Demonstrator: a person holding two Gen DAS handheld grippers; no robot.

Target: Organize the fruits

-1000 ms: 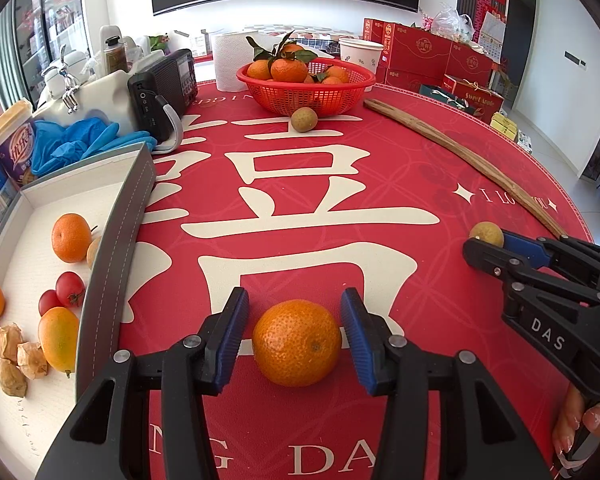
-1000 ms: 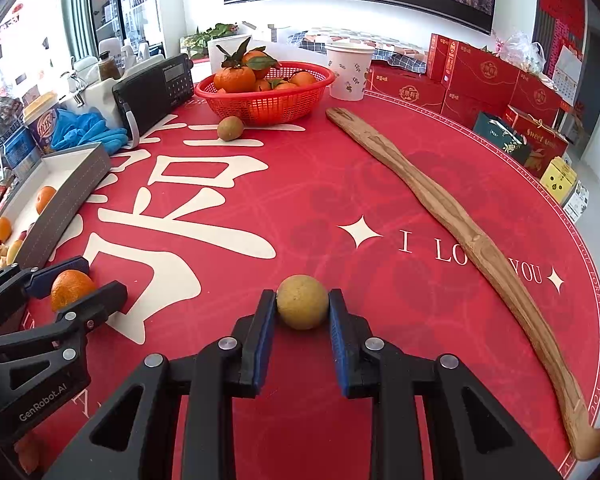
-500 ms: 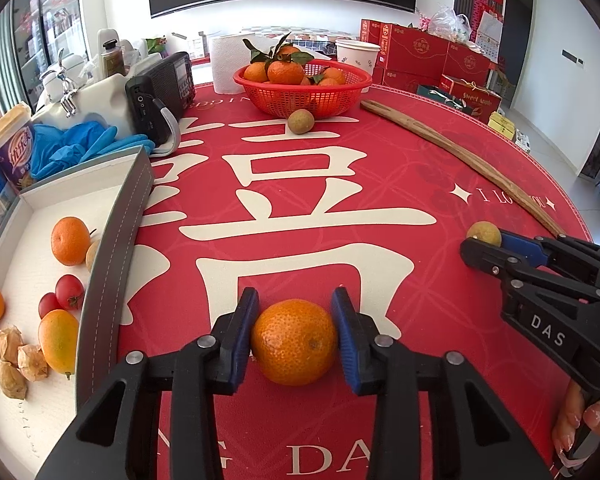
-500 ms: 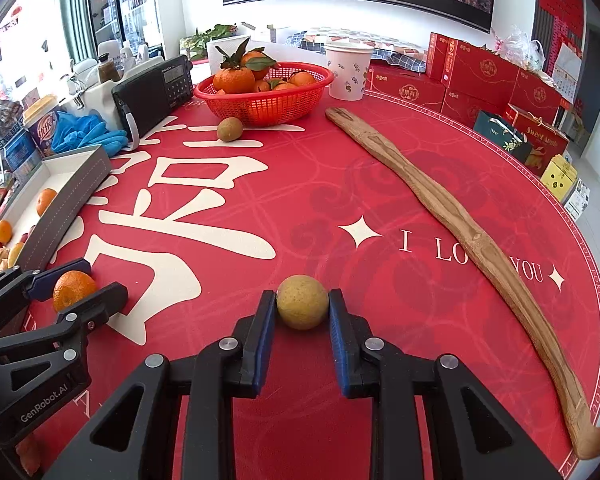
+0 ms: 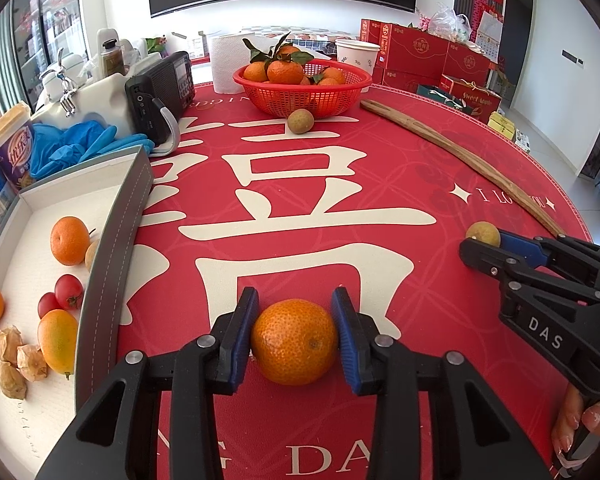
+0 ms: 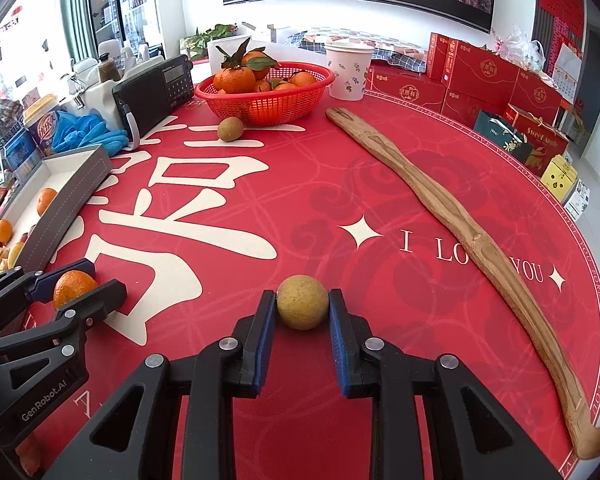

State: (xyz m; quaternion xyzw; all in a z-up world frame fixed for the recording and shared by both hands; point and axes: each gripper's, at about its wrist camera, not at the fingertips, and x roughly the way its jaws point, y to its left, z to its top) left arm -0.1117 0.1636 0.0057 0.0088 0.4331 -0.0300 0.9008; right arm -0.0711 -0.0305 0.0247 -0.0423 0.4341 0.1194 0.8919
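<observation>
Orange mandarin (image 5: pixel 295 341) low on the red desk (image 5: pixel 340 208), pinched between the blue-padded fingers (image 5: pixel 242 334) of the left gripper (image 5: pixel 296 336), both pads pressed against its sides. Same mandarin seen from the right wrist view at the far left (image 6: pixel 74 286), clamped in that black gripper (image 6: pixel 76 286). Round yellow-brown fruit (image 6: pixel 302 302) further right on the desk, held between the fingers (image 6: pixel 265 334) of the right gripper (image 6: pixel 302 320), pads touching it on both sides; also glimpsed from the left view at the tip of that gripper (image 5: pixel 483 234). Cannot tell whether either fruit rests on the cloth or sits just above it. To the left, a white open box (image 5: pixel 112 240) with a grey wall, holding another mandarin (image 5: pixel 69 240), small red tomatoes (image 5: pixel 69 297), a yellow-orange mango-like fruit (image 5: pixel 58 342) and papery husked fruits (image 5: pixel 18 360). Toward the far edge, a red mesh basket (image 5: pixel 302 96) filled with leafy mandarins, and a single brown kiwi-like fruit (image 5: pixel 300 121) on the cloth just in front of it. Long wooden back-scratcher (image 6: pixel 452 216) lying diagonally along the right side, well apart from both grippers. Black radio (image 5: pixel 160 92) and blue gloves (image 5: pixel 80 146) beside the box's far end; white paper cup (image 6: pixel 348 70) right of the basket.
</observation>
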